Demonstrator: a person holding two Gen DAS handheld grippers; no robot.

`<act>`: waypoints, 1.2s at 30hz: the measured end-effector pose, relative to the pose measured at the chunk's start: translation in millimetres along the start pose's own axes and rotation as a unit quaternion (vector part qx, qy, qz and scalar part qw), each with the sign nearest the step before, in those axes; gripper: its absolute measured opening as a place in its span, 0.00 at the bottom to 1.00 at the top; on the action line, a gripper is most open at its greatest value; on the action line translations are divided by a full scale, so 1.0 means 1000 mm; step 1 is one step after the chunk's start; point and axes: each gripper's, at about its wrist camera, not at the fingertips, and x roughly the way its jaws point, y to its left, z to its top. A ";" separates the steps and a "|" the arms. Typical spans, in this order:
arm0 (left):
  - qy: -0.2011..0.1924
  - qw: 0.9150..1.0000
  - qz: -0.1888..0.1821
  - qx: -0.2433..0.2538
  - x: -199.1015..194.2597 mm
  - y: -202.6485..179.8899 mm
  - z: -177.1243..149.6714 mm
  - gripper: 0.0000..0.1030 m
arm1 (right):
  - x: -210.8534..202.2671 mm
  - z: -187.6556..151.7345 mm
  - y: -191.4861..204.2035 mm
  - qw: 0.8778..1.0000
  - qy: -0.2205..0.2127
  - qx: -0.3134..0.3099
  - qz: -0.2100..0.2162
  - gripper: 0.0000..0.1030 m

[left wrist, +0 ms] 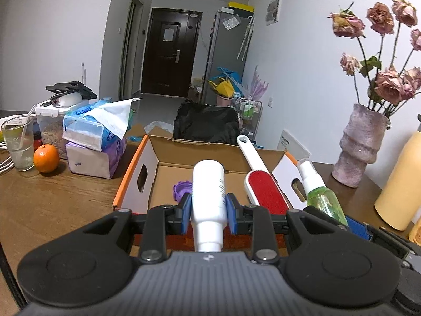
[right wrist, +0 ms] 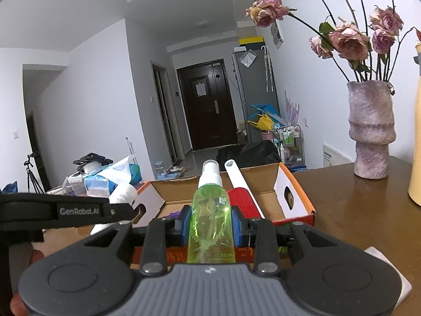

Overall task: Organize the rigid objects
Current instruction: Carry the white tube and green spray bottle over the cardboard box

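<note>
My left gripper (left wrist: 209,210) is shut on a white bottle (left wrist: 209,184) and holds it over the near edge of an open cardboard box (left wrist: 147,158). My right gripper (right wrist: 210,221) is shut on a green spray bottle (right wrist: 210,221) with a white nozzle, just in front of the same box (right wrist: 294,184). That spray bottle also shows at the right in the left wrist view (left wrist: 323,197). Inside the box lie a red and white lint brush (left wrist: 263,184) and a purple cap (left wrist: 181,188). The brush also shows in the right wrist view (right wrist: 242,197).
On the wooden table (left wrist: 52,200) stand tissue packs (left wrist: 94,137), an orange (left wrist: 46,158), a glass (left wrist: 18,144) and a food container (left wrist: 52,121) at left. A pink vase of dried roses (left wrist: 360,144) and a yellow bottle (left wrist: 402,181) stand at right.
</note>
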 end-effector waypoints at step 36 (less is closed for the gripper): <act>-0.020 0.999 0.032 0.008 0.097 0.000 0.049 0.28 | 0.106 0.035 -0.006 1.000 -0.009 -0.012 0.002 0.29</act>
